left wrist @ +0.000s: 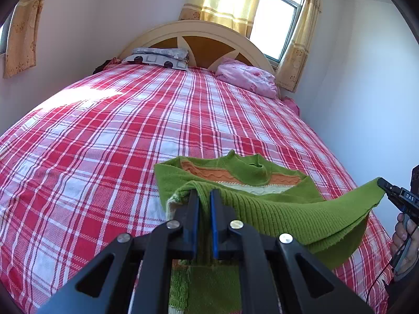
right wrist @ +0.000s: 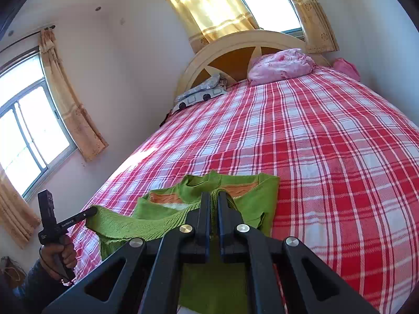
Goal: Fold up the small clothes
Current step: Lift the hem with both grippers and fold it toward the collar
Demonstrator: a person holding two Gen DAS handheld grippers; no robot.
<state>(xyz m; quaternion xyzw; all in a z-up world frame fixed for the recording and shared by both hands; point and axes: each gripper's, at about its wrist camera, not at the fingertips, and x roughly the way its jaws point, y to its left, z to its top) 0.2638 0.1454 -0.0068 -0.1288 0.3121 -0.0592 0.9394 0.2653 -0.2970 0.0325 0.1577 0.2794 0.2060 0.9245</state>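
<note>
Both tongs (left, right) clamp the sweater's ribbed hem above open bedspread.

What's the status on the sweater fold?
Left gripper and right gripper both shut on green sweater hem, hem lifted. Collar end on plaid bedspread. Nothing blocking.

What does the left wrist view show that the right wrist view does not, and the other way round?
Only the left wrist view shows the right tongs from outside, pinching one corner of the green sweater.

Only the right wrist view shows the side window and the left tongs from outside, pinching the other corner.

Both show the sweater's ribbed hem lifted over its body, the red plaid bed sheet, the arched headboard, the pink bundle and the patterned pillow.
</note>
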